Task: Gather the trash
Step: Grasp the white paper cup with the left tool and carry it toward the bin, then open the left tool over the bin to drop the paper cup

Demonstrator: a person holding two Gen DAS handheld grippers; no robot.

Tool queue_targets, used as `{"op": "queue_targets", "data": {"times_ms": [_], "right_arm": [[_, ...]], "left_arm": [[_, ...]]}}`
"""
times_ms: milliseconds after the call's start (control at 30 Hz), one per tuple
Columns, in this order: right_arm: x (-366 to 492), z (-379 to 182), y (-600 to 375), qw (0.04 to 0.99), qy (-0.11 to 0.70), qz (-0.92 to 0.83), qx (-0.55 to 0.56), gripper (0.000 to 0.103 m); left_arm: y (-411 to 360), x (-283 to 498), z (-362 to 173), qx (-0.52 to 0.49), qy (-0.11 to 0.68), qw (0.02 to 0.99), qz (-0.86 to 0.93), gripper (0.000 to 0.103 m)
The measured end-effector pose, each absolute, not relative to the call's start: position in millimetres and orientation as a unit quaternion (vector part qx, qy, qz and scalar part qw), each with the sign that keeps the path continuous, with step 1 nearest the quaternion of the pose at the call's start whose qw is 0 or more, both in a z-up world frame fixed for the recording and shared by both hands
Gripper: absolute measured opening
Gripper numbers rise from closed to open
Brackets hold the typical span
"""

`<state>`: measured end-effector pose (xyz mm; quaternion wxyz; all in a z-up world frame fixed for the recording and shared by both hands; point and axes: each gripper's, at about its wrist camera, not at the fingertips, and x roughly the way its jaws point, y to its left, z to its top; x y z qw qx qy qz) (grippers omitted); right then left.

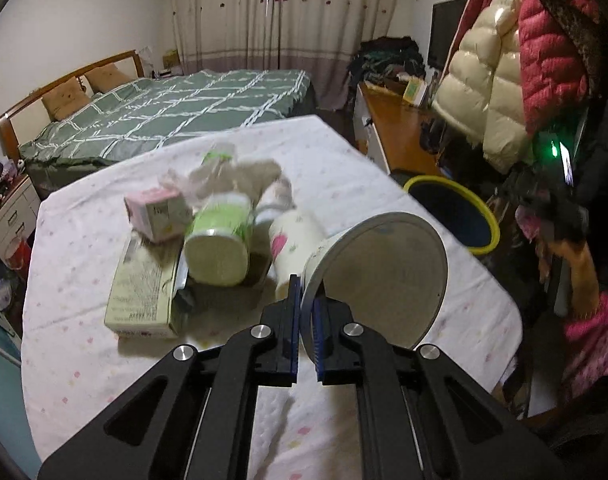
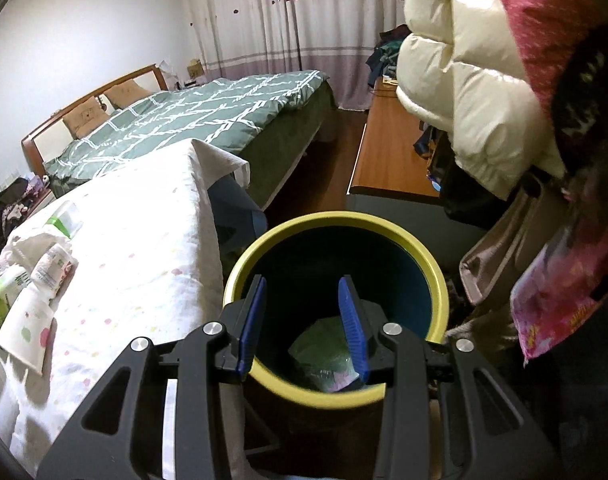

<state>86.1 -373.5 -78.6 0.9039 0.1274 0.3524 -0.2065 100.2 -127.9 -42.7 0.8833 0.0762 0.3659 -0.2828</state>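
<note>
My left gripper (image 1: 304,312) is shut on the rim of a white paper cup (image 1: 378,276), held above the white cloth-covered table (image 1: 83,360) with its open mouth facing me. On the table lie a green cup (image 1: 219,244), a pink box (image 1: 155,212), a flat cardboard box (image 1: 143,300), a flowered cup (image 1: 291,240) and crumpled tissue (image 1: 239,176). My right gripper (image 2: 301,312) is open and empty right above the yellow-rimmed trash bin (image 2: 436,272), which holds green wrapped trash (image 2: 324,352). The bin also shows in the left wrist view (image 1: 448,184).
A bed with a green checked cover (image 1: 175,108) lies beyond the table. A wooden desk (image 2: 388,148) and hanging puffer jackets (image 2: 464,80) crowd the right side by the bin. A nightstand (image 1: 7,216) stands at the left.
</note>
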Motion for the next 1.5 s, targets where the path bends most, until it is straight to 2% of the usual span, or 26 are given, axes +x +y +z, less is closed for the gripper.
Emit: {"op": "queue_targets", "data": {"times_ms": [233, 467, 800, 867, 900, 967, 1000, 1033, 1167, 1267, 1300, 1333, 1400, 1467, 1500], "right_arm": [[50, -74, -377, 0.906, 0.337, -0.224, 0.124, 0.036], [8, -74, -386, 0.905, 0.327, -0.243, 0.125, 0.036], [-25, -78, -405, 0.899, 0.320, -0.263, 0.145, 0.037], [-27, -80, -408, 0.897, 0.322, -0.266, 0.146, 0.042], [-27, -81, -409, 0.896, 0.322, -0.267, 0.147, 0.043], [-28, -84, -412, 0.895, 0.324, -0.268, 0.151, 0.043], [-28, -84, -413, 0.894, 0.325, -0.269, 0.151, 0.043], [-29, -86, -414, 0.893, 0.325, -0.270, 0.153, 0.043], [-32, -88, -417, 0.892, 0.325, -0.270, 0.162, 0.043], [-30, -91, -414, 0.892, 0.327, -0.265, 0.165, 0.044], [-28, -92, -411, 0.893, 0.329, -0.259, 0.166, 0.044], [-25, -92, -408, 0.894, 0.330, -0.255, 0.166, 0.044], [-17, -93, -398, 0.897, 0.334, -0.238, 0.163, 0.045], [-8, -93, -386, 0.901, 0.338, -0.220, 0.158, 0.045], [-2, -92, -377, 0.904, 0.340, -0.208, 0.154, 0.046]], "left_arm": [[-189, 110, -25, 0.076, 0.355, 0.873, -0.327, 0.006], [-299, 131, -33, 0.091, 0.368, 0.838, -0.392, 0.006], [-447, 165, -81, 0.152, 0.385, 0.815, -0.405, 0.006], [-470, 171, -94, 0.162, 0.396, 0.809, -0.404, 0.006], [-480, 174, -100, 0.165, 0.402, 0.805, -0.404, 0.009], [-490, 178, -109, 0.170, 0.406, 0.805, -0.398, 0.035], [-496, 180, -113, 0.173, 0.408, 0.806, -0.392, 0.054], [-500, 182, -116, 0.174, 0.408, 0.808, -0.389, 0.060], [-496, 182, -111, 0.156, 0.413, 0.809, -0.387, 0.060], [-468, 169, -80, 0.134, 0.387, 0.825, -0.389, 0.060], [-452, 161, -66, 0.127, 0.373, 0.832, -0.390, 0.065], [-439, 156, -56, 0.121, 0.366, 0.837, -0.389, 0.073], [-402, 140, -33, 0.104, 0.348, 0.851, -0.381, 0.081], [-369, 130, -18, 0.095, 0.333, 0.863, -0.368, 0.083], [-345, 123, -9, 0.089, 0.323, 0.874, -0.353, 0.087]]}}
